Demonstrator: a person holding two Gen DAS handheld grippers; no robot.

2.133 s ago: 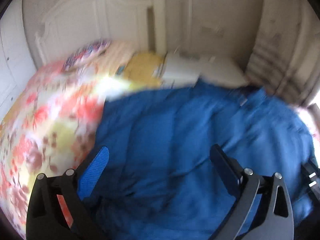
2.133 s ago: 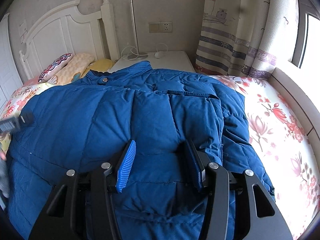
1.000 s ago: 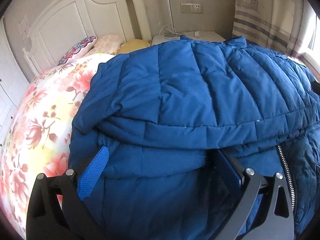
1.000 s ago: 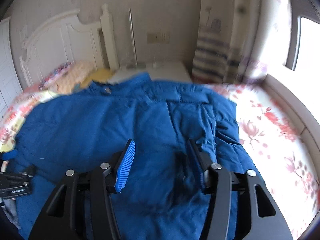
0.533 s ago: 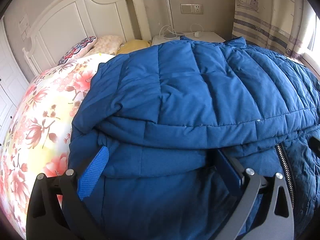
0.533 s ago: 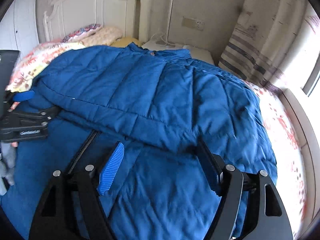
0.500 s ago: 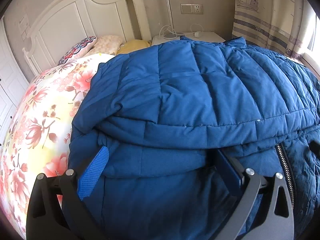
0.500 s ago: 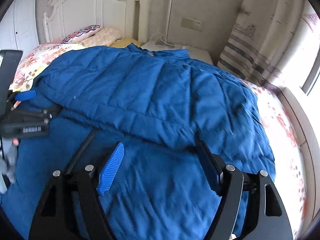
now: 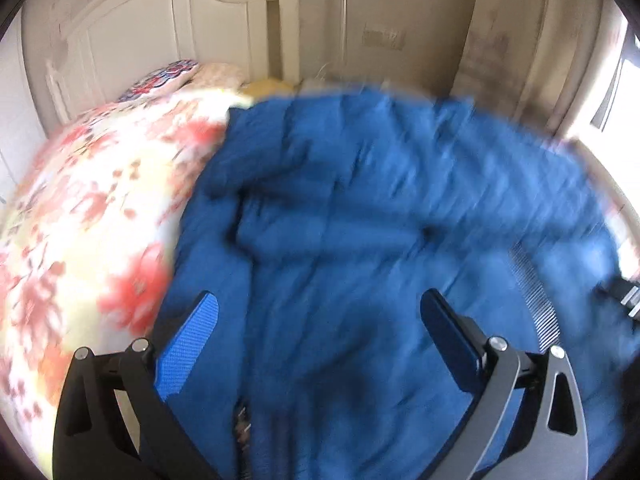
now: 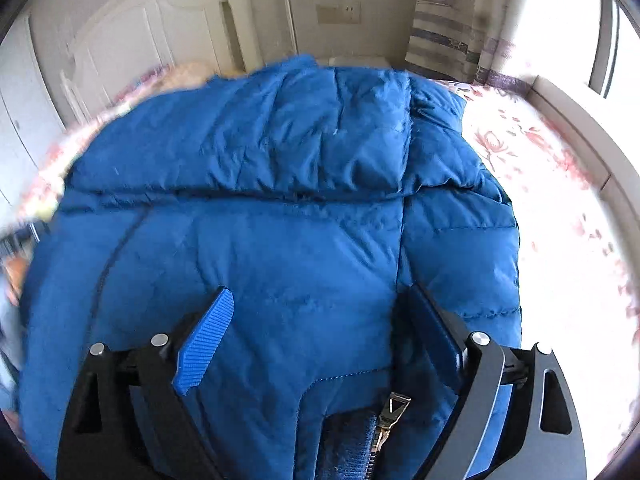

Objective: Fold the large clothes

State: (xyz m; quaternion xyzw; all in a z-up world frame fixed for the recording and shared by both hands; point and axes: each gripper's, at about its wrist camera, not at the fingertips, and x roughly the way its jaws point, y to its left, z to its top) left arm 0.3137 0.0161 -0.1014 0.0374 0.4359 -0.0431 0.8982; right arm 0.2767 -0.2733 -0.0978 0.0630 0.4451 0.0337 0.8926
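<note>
A large blue quilted jacket (image 10: pixel 280 208) lies spread on the floral bed, partly folded over itself; it also shows, blurred, in the left wrist view (image 9: pixel 360 220). My right gripper (image 10: pixel 320 312) is open, low over the jacket's near edge, with a metal zipper pull (image 10: pixel 394 404) just below its fingers. My left gripper (image 9: pixel 320 312) is open above the jacket's left part, near its edge by the bedsheet. Neither holds cloth. The right gripper's tip (image 9: pixel 624 296) shows at the far right of the left wrist view.
The floral bedsheet (image 9: pixel 80 208) lies left of the jacket and also to its right (image 10: pixel 560 240). A white headboard (image 9: pixel 160 32), pillows (image 9: pixel 176 76), a nightstand (image 10: pixel 356 60), a striped curtain (image 10: pixel 452 20) and a bright window (image 10: pixel 616 32) stand behind.
Both grippers have moved: the left one lifted away from the jacket's folded edge and its view is blurred; the right one came down to the near edge by the zipper.
</note>
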